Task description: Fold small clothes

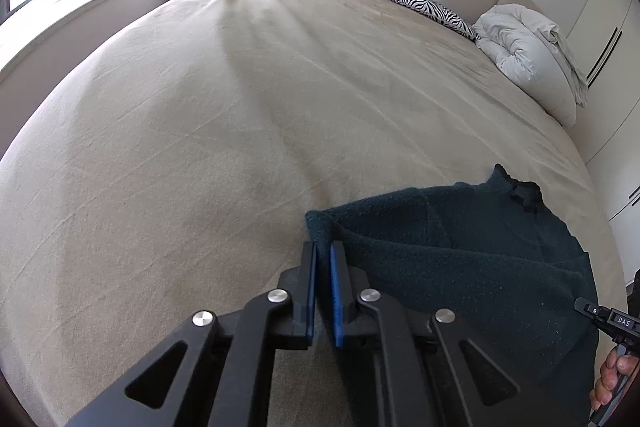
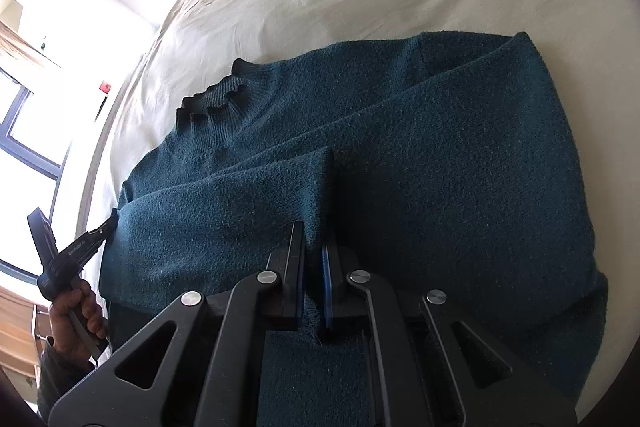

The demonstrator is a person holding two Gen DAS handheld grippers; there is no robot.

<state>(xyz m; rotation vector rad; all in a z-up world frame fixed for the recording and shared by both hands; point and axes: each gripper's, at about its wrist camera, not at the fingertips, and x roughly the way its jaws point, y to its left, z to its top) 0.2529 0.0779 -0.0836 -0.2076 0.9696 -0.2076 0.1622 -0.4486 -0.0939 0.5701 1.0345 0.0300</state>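
A dark teal sweater lay on the bed, both sleeves already crossed over it. The left gripper and right gripper each pinched an edge between closed fingers, apparently ready to lift together for the next fold.

The letters "DAS" stand in white on a small black label on the right gripper, seen well to the right of the left jaws; print on the left gripper is too blurred to read.
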